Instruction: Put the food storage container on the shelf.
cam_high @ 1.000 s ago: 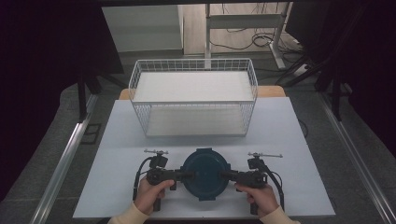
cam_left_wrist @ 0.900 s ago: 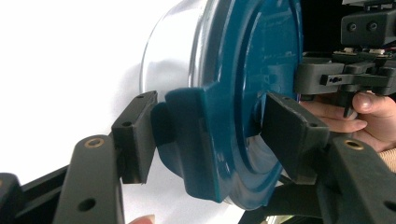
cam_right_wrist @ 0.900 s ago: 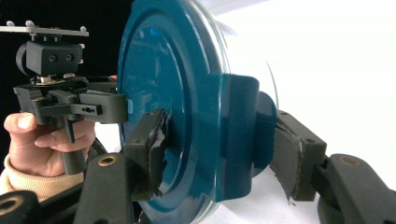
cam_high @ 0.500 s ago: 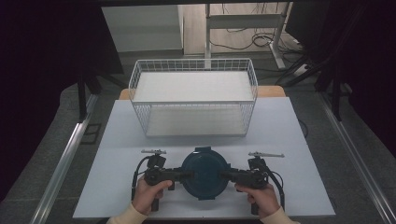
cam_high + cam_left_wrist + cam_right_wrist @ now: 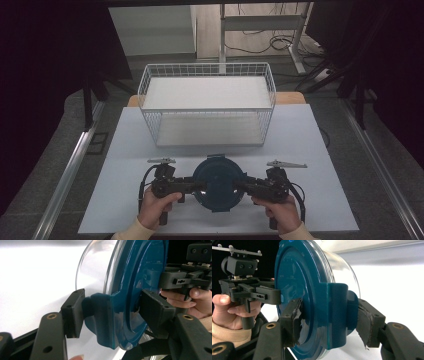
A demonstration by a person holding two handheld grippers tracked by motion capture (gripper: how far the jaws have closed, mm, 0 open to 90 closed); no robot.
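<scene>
White tabletop point(image 5: 320, 150) stands in a dark room, a wire basket point(image 5: 207, 107) at its far edge. Near the front edge, the left gripper point(image 5: 192, 186) and right gripper point(image 5: 245, 186) each clamp a side latch of the blue-lidded glass container point(image 5: 218, 184). Likely next: carrying it level into the basket, both grips firm.

Black handheld grippers point(image 5: 197, 186), cream sleeves point(image 5: 131, 231)

Each right gripper point(image 5: 241, 186) and left unit carries a grey triangular plate, brass-ringed jaw screws and a looping black cable.
</scene>
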